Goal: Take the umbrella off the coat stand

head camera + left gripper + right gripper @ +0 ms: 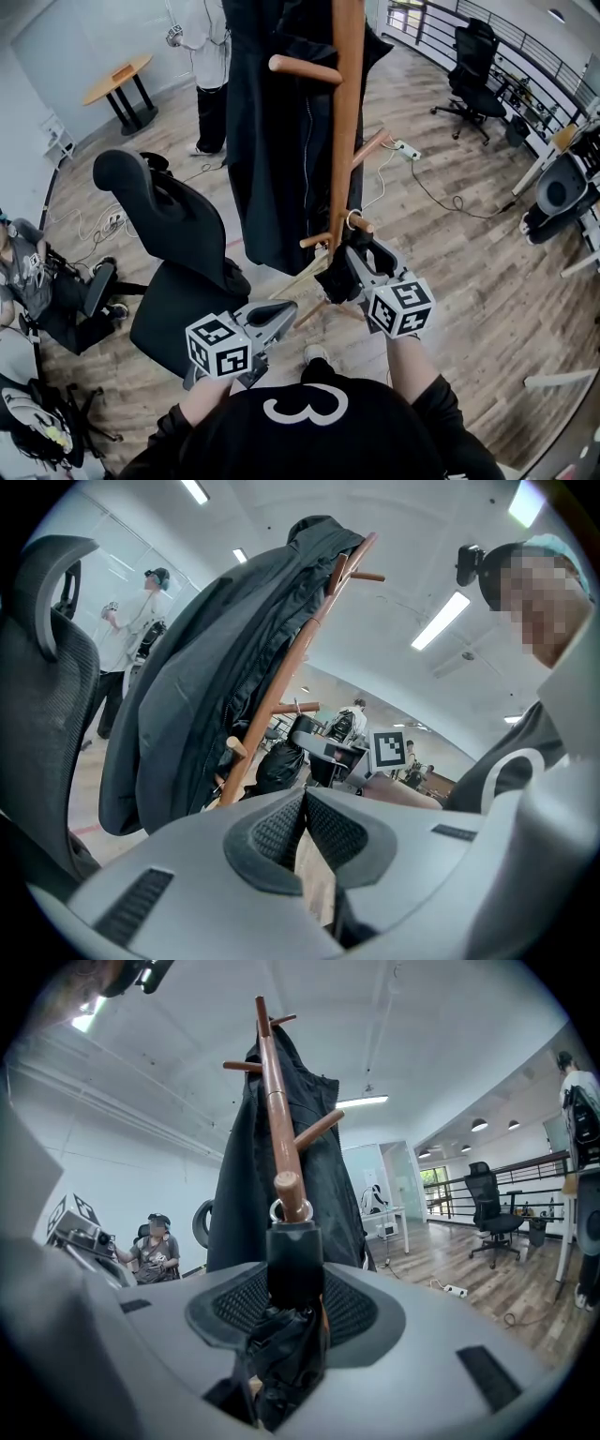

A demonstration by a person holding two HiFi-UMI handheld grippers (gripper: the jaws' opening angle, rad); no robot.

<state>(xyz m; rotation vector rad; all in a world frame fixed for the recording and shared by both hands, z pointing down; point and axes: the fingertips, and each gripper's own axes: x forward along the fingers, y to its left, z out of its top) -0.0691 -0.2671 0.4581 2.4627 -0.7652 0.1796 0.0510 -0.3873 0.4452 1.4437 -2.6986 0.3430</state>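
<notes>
- Black coat (267, 141) hanging down left side of coat stand pole (346, 122), closing off that side.
- Office chair (178, 253) standing near stand on left, crowding left gripper (305, 803).
- Lower peg (289, 1190) jutting toward right gripper (286, 1288); umbrella (281, 1335) ring circling peg.
- Upper pegs sticking out overhead.
- Bare floor (459, 272) lying open right of stand.

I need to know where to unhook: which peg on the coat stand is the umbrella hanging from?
The low peg nearest the right gripper, with the umbrella's metal ring looped over it; the other pegs carry no ring.
</notes>
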